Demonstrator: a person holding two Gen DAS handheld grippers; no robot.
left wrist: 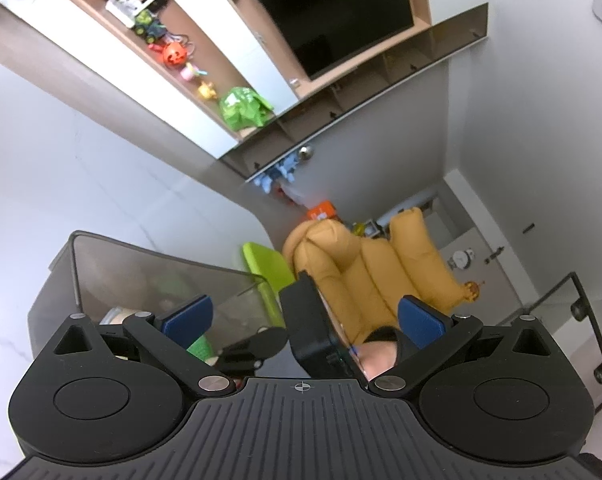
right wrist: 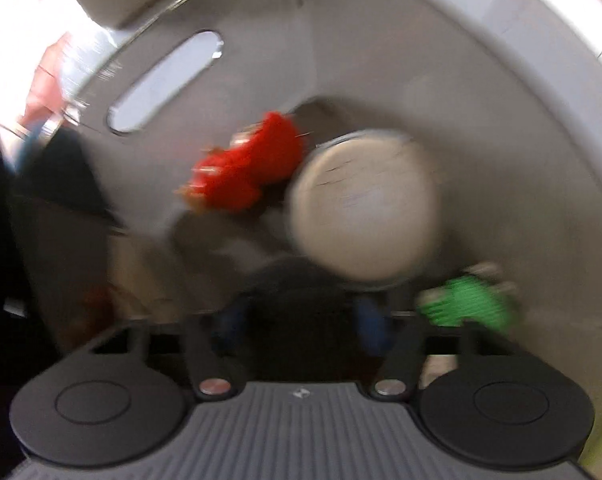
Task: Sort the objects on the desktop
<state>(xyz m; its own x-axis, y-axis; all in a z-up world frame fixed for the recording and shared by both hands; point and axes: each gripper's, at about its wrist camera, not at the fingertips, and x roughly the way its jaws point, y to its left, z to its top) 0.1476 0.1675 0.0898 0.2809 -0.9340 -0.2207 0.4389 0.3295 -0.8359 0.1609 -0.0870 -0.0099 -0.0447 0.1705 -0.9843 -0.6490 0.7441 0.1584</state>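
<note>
— White, marble-veined bench (left wrist: 41,184) on the left, a dark screen (left wrist: 333,12) on the wall and a shelf (left wrist: 113,20) of small toys. How is the left gripper (left wrist: 305,318) held?

— Nearly level, and spread wide. A black boxy piece (left wrist: 313,328) shows in the gap and touches neither blue pad. Behind it is a puffy mustard sleeve (left wrist: 373,264).

— And the grey bin (left wrist: 141,264)?

— It is just ahead of the left finger. It has smooth walls and rounded corners.

— What about the right gripper (right wrist: 301,320)?

— It points straight down into that bin (right wrist: 481,80), beside an oval handle slot (right wrist: 165,80). The view is badly smeared. Its fingers stand fairly narrow, with a dark thing (right wrist: 297,300) filling the gap. I can't tell whether the pads press on it.

— Where are the objects?

— On the bin's floor. A red toy (right wrist: 249,172) lies against a round cream lid (right wrist: 365,208). A ridged green toy (right wrist: 465,300) lies near the right finger, apart from the red one.
</note>
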